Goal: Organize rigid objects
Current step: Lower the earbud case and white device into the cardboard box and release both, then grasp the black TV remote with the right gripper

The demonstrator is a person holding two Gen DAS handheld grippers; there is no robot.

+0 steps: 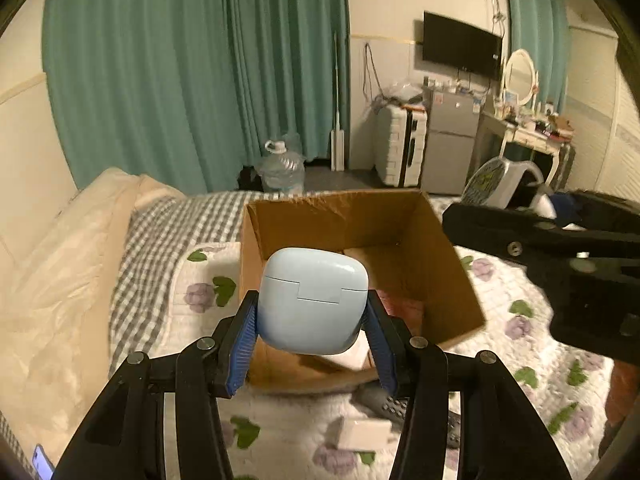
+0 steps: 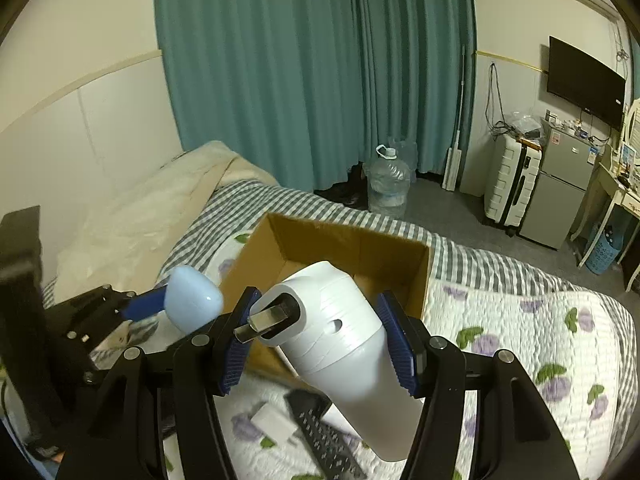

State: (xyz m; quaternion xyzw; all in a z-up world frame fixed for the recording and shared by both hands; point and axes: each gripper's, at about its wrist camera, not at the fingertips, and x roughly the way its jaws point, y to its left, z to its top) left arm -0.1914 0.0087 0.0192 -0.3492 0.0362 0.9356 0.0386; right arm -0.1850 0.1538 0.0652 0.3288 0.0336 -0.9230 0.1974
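left gripper [image 1: 312, 320] | jaws clamp pale-blue case [image 1: 313, 300] | above open cardboard box [image 1: 448, 264] | on floral quilt [image 1: 520, 280]

No legible text, brand, number or sign anywhere; stickers on the grey two-door mini fridge [image 1: 451, 138] too small and blurred to read.

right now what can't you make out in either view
- Floor of the cardboard box: left wrist view, mostly hidden behind the blue case held in the left gripper.
- Black remote: right wrist view, partly hidden behind the white device in the right gripper; button markings blurred.
- Small white block: left wrist view, blurred; I cannot tell what it is.
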